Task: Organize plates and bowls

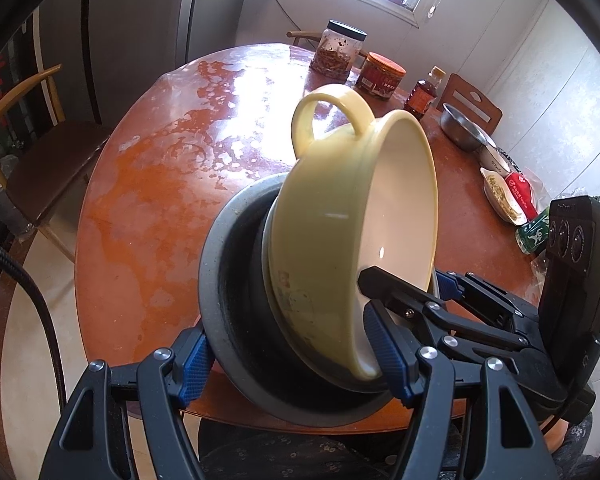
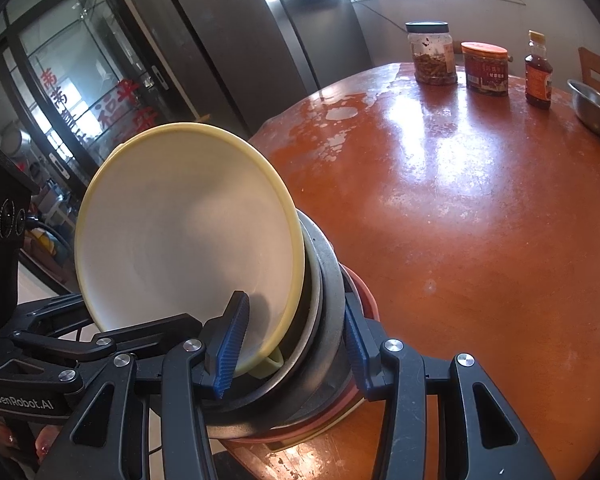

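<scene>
A yellow two-handled bowl (image 1: 332,220) with a white inside is nested in a dark grey dish (image 1: 228,300). The stack is tipped up on its edge over the near rim of the round orange table (image 1: 160,200). My left gripper (image 1: 288,344) is shut on this stack, one pad outside the grey dish, the other inside the yellow rim. My right gripper (image 2: 292,320) clamps the same stack from the other side, with one pad in the yellow bowl (image 2: 180,220) and one behind the grey dish (image 2: 332,292). A reddish rim (image 2: 366,292) shows behind the grey dish.
At the table's far side stand a clear jar (image 1: 340,52), an orange-lidded jar (image 1: 380,76) and a brown bottle (image 1: 424,92). A steel bowl (image 1: 460,128), small dishes and packets (image 1: 512,196) line the right edge. A wooden chair (image 1: 40,152) stands to the left.
</scene>
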Motion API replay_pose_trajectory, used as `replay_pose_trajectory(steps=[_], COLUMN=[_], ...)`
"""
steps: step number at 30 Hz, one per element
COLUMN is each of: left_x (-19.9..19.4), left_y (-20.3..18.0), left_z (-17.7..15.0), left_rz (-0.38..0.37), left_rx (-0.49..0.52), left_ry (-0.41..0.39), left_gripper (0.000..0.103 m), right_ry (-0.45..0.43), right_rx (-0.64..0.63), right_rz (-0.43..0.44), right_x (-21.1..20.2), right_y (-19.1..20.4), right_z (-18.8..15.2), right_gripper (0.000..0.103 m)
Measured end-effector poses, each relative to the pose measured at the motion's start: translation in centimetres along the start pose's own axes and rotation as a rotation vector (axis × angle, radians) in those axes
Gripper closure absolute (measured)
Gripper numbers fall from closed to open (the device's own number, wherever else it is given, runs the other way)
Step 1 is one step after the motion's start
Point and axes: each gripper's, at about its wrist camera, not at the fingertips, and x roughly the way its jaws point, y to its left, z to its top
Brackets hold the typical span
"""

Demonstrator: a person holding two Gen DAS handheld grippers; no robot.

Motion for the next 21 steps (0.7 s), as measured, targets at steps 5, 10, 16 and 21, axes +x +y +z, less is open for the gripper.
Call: replay_pose_trajectory(steps=[5, 10, 16, 21], left_x=[0.51, 0.73, 0.77, 0.79], left_y=[0.09, 0.11, 0.11, 0.1], left_z=[0.05, 0.04, 0.03, 0.01], left_rz=[-0.003, 0.001, 0.0, -0.003], left_rx=[0.0, 0.001, 0.0, -0.001], left_ry=[0.011, 0.017, 0.021, 0.02], left_gripper=[0.033, 0.033, 0.033, 0.033], right_ry=[0.008, 0.02, 0.021, 0.022], right_rx=[0.001, 0.009, 0.01, 0.007], right_rz=[-0.007, -0.006, -0.005, -0.006], right_x=[0.46, 0.82, 0.94, 1.01], right_y=[-0.3, -0.69, -0.73, -0.68], right_z=[-0.09, -0.23, -0.32, -0.35], right_gripper=[0.055, 0.054, 0.054, 0.053])
